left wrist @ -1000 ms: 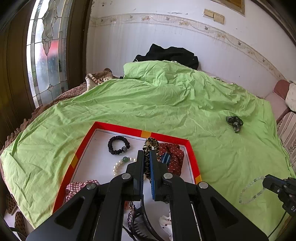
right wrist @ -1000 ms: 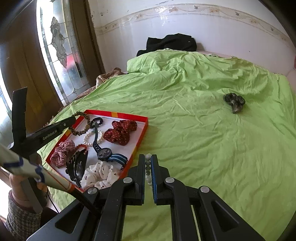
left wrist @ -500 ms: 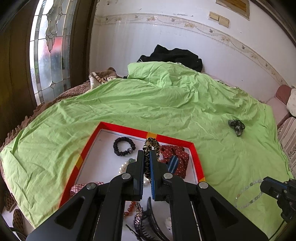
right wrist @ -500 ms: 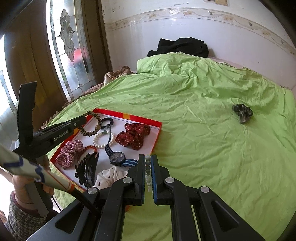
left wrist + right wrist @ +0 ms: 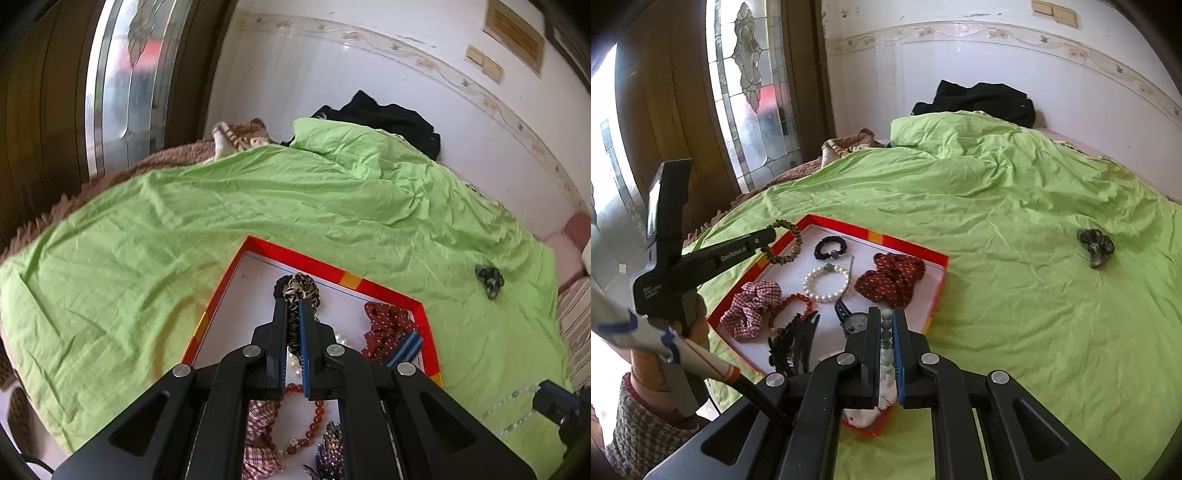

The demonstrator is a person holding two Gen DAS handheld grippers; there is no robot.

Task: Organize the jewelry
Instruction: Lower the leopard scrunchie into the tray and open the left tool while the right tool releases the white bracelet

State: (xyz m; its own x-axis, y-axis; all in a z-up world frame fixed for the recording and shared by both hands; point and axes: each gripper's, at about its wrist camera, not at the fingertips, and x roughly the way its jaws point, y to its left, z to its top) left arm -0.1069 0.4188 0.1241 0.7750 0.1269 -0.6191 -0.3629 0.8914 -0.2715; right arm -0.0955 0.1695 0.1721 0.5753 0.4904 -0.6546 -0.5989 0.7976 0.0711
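Note:
My left gripper (image 5: 292, 304) is shut on a leopard-print hair tie (image 5: 300, 290) and holds it above the far left part of the red-rimmed white tray (image 5: 325, 266). From the right wrist view, that gripper (image 5: 771, 233) hangs the hair tie (image 5: 785, 242) over the tray's (image 5: 873, 235) far left rim. My right gripper (image 5: 886, 314) is shut on a string of pale green beads (image 5: 886, 334) above the tray's near right corner. It also shows at the lower right of the left wrist view, as the right gripper (image 5: 545, 400) with the beads (image 5: 511, 400) trailing over the sheet.
In the tray lie a black hair tie (image 5: 830, 246), a pearl bracelet (image 5: 826, 284), a red dotted scrunchie (image 5: 894, 277), a checked scrunchie (image 5: 751, 308), a red bead bracelet (image 5: 792, 308), a black hair claw (image 5: 792, 347) and a watch (image 5: 855, 321). A dark scrunchie (image 5: 1095, 245) lies apart on the green sheet.
My left gripper has carried the leopard hair tie leftward over the tray and rolled a little. My right gripper has moved with the beads from over the sheet to over the tray's near corner.

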